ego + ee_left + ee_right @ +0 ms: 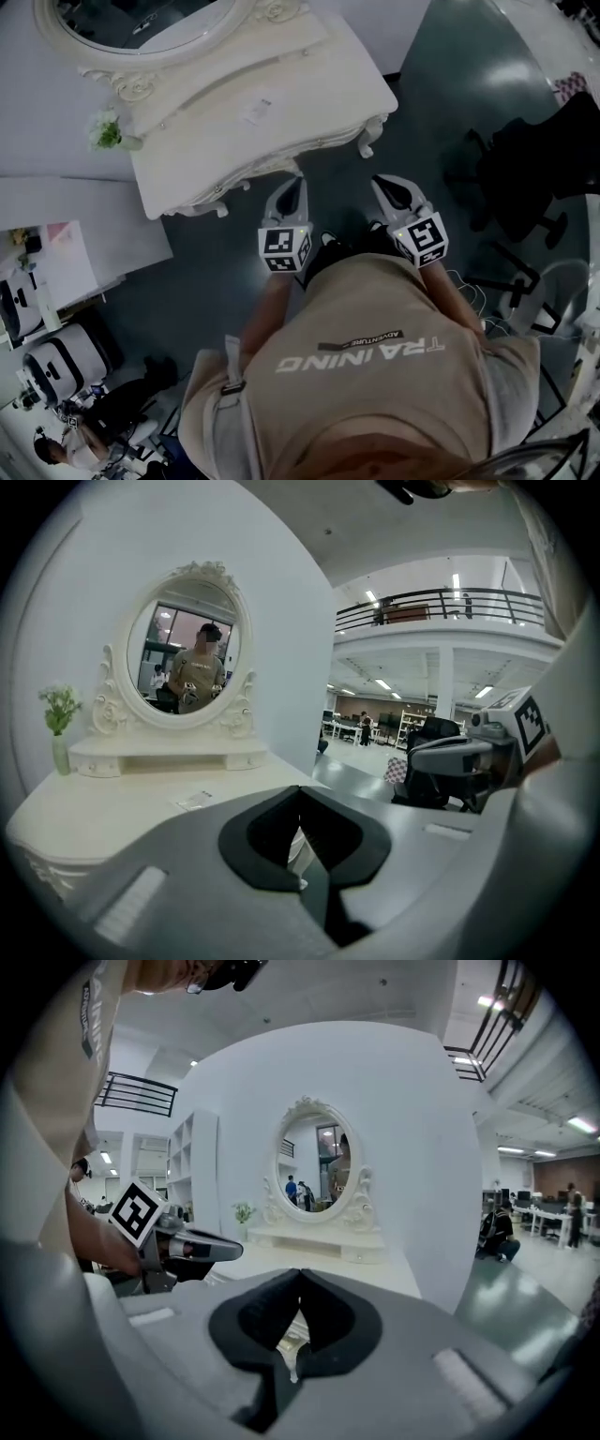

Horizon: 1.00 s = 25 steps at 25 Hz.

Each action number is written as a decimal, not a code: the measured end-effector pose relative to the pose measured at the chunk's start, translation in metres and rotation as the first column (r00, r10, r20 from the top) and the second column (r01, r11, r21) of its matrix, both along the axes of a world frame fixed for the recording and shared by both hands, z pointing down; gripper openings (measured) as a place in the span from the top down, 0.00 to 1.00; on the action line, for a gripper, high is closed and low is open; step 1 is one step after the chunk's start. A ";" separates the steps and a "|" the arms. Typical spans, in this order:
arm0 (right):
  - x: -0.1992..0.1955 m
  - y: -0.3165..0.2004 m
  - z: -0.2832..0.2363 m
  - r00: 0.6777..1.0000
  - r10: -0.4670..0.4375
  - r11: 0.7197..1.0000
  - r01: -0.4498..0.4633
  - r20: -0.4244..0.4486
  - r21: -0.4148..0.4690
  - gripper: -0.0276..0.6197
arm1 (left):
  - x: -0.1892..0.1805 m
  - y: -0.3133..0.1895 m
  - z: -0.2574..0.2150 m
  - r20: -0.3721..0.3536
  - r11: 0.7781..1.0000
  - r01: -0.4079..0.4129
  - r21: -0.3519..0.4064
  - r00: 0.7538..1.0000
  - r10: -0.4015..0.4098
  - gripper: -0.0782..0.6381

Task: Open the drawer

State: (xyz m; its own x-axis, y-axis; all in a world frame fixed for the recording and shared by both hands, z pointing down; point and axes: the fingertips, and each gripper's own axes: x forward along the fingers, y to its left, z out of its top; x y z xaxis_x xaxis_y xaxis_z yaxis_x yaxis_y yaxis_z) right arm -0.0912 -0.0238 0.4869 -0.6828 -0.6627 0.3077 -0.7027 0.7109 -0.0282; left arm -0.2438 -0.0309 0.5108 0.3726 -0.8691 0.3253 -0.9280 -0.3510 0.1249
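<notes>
The cream dressing table [281, 103] stands against the wall, just ahead of the person. Its carved, scalloped front apron [267, 171] faces both grippers, and it stands on curled legs. The drawer belongs in that front, but from above no seam or handle can be made out, so nothing shows it pulled out. An oval mirror [187, 653] in an ornate frame rises at the back, with a small vase of flowers [108, 131] at one end of the top. The left gripper [295, 183] is clenched on nothing, tips meeting just short of the apron. The right gripper [382, 183] beside it is likewise clenched and empty, apart from the table
</notes>
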 end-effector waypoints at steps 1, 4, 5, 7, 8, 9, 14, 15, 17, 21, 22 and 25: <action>0.000 -0.002 0.001 1.000 -0.004 1.000 0.004 -0.006 -0.001 0.95 | 0.001 -0.003 0.002 0.001 1.000 -0.007 -0.006 1.000 0.007 0.89; -0.002 -0.017 0.003 1.000 -0.022 1.000 0.022 0.013 0.002 0.95 | 0.007 -0.018 0.006 0.008 0.999 -0.029 -0.018 1.000 0.029 0.89; -0.002 -0.025 0.003 0.999 -0.032 0.999 0.031 0.026 0.009 0.95 | 0.010 -0.024 0.007 0.009 0.999 -0.033 -0.022 0.999 0.033 0.89; -0.006 -0.042 0.001 0.997 -0.061 0.998 0.059 0.054 0.028 0.95 | 0.014 -0.038 0.007 0.015 0.999 -0.034 -0.028 0.999 0.035 0.89; -0.009 -0.053 0.000 0.995 -0.076 0.997 0.074 0.066 0.034 0.95 | 0.016 -0.045 0.007 0.020 0.999 -0.032 -0.032 0.999 0.033 0.89; -0.011 -0.064 0.001 0.993 -0.093 0.995 0.091 0.077 0.035 0.95 | 0.016 -0.053 0.007 0.030 0.999 -0.029 -0.036 0.999 0.030 0.89; -0.016 -0.134 0.001 0.977 -0.179 0.983 0.174 0.117 0.051 0.95 | 0.025 -0.097 0.014 0.108 0.996 -0.010 -0.086 0.994 0.019 0.89; -0.014 -0.149 0.001 0.974 -0.195 0.980 0.190 0.117 0.059 0.95 | 0.029 -0.106 0.016 0.110 0.995 -0.001 -0.096 0.994 0.012 0.89; -0.010 -0.177 0.007 0.969 -0.215 0.976 0.209 0.123 0.057 0.95 | 0.033 -0.124 0.022 0.105 0.992 0.021 -0.127 0.994 -0.008 0.89; -0.005 -0.214 0.024 0.959 -0.248 0.969 0.248 0.136 0.013 0.95 | 0.035 -0.151 0.037 0.086 0.978 0.084 -0.191 0.994 -0.069 0.89; -0.005 -0.221 0.026 0.955 -0.263 0.964 0.264 0.135 0.009 0.95 | 0.035 -0.157 0.041 0.083 0.975 0.098 -0.201 0.993 -0.083 0.89; -0.005 -0.244 0.035 0.947 -0.295 0.955 0.298 0.129 0.001 0.95 | 0.035 -0.170 0.061 0.068 0.960 0.136 -0.244 0.990 -0.123 0.89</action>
